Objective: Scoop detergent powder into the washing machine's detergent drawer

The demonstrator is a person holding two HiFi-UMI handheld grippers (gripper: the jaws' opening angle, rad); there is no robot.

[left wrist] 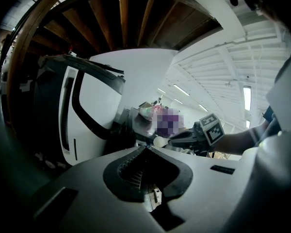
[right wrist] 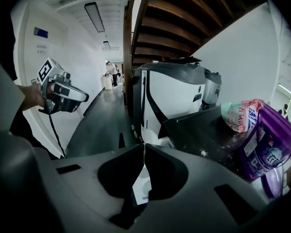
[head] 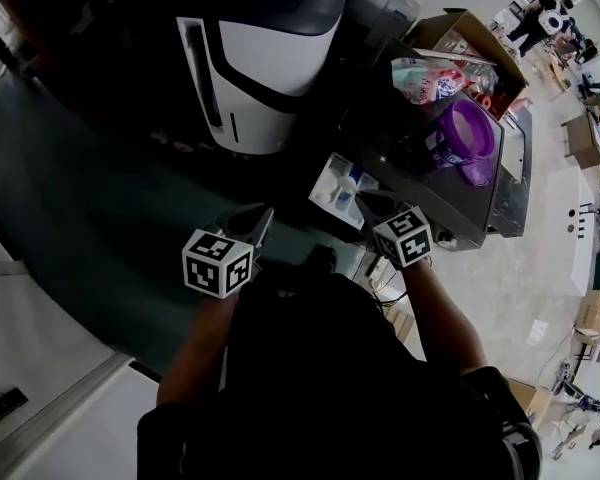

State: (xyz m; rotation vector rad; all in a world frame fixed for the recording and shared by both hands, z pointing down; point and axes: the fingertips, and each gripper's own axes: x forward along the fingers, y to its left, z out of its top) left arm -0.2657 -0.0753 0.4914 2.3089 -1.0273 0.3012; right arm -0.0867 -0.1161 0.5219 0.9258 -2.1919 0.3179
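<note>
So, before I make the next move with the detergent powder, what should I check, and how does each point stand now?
1. Detergent drawer pulled out: ok.
2. Purple detergent tub on the washing machine, looks open: ok.
3. Left gripper free: ok, jaws together on nothing.
4. Right gripper holds something to scoop with: cannot tell; the jaw tips meet and only a white sliver shows between them.
5. Right gripper close to the drawer: ok, the head view shows it just beside it.
6. Machine top clean: not ok, white powder specks lie on it.
</note>
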